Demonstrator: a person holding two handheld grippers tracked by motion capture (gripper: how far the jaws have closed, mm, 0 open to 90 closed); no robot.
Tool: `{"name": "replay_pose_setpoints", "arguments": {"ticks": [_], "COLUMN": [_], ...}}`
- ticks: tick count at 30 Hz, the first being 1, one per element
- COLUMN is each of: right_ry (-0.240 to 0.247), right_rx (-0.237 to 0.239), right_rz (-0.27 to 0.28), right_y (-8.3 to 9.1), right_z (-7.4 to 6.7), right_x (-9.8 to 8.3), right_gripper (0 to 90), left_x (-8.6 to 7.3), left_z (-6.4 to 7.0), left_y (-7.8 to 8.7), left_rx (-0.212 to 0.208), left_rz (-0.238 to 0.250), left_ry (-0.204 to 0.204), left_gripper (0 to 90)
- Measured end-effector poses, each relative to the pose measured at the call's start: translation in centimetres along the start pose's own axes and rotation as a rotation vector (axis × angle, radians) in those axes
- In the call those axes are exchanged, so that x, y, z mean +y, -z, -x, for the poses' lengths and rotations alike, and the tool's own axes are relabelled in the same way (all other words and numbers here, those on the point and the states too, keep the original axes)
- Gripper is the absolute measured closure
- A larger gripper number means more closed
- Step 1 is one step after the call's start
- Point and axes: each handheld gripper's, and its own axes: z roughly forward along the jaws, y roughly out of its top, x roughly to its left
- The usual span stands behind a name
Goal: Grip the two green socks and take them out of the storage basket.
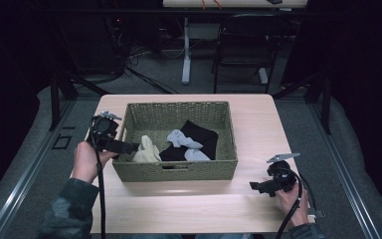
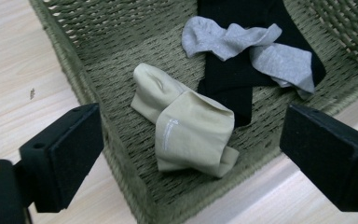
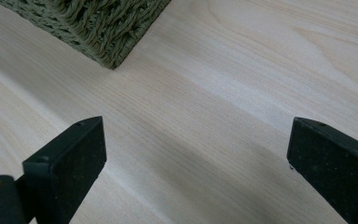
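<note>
Basket (image 1: 179, 169): coarse woven fibre, olive, rough and matt. Cream sock (image 2: 186, 128): smooth fine-knit cloth with a faint sheen. Grey sock (image 2: 242, 46) and black sock (image 2: 233, 79): soft matt cloth (the grey slightly fuzzy). Table (image 3: 242, 70): pale wood grain, smooth, satin finish. Left gripper (image 2: 191, 158) pads: matt black, finely grained.

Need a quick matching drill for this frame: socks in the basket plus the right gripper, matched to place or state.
Things:
1. cream sock
2. grey sock
3. black sock
4. right gripper

Descriptions:
A. lies beneath the grey one
B. open, over bare table, outside the basket
C. folded, nearest the left gripper
D. draped across the black one

Pairs: 1-C, 2-D, 3-A, 4-B
</note>
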Motion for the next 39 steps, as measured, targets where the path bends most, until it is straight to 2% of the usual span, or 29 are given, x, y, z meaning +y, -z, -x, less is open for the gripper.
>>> {"name": "replay_pose_setpoints", "arguments": {"ticks": [6, 12, 15, 16, 17, 26, 35, 39], "right_ry": [0.002, -0.002, -0.002, -0.001, -0.001, 0.005, 0.007, 0.015], "right_rx": [0.003, 0.005, 0.006, 0.006, 0.006, 0.008, 0.006, 0.005], "right_rz": [0.001, 0.000, 0.000, -0.001, 0.000, -0.003, 0.003, 0.015], "right_y": [-0.1, -0.1, -0.1, -0.1, -0.1, 0.0, 0.0, 0.1], "right_z": [0.0, -0.1, -0.1, -0.1, -0.1, -0.1, -0.2, -0.3], "right_x": [0.0, 0.0, 0.0, 0.0, 0.0, 0.0, 0.0, 0.1], "right_gripper": [3.9, 4.0, 4.0, 4.0, 4.0, 4.1, 4.2, 5.4], "left_x": [1.2, 1.8, 2.0, 2.2, 2.2, 2.5, 2.4, 2.2], "left_z": [0.0, -0.1, -0.3, -0.3, -0.3, -0.5, -0.6, -0.7], "left_y": [-2.1, -3.9, -5.0, -5.7, -5.7, -8.1, -9.7, -10.2], "left_rx": [-0.008, -0.013, -0.022, -0.025, -0.025, -0.007, -0.005, -0.008], "left_rz": [-0.063, -0.136, -0.174, -0.208, -0.208, -0.315, -0.366, -0.399], "left_ry": [-0.016, -0.026, -0.023, -0.023, -0.023, -0.005, 0.013, 0.027], "left_gripper": [12.6, 17.3, 21.6, 24.6, 25.0, 35.3, 47.3, 49.0]}}
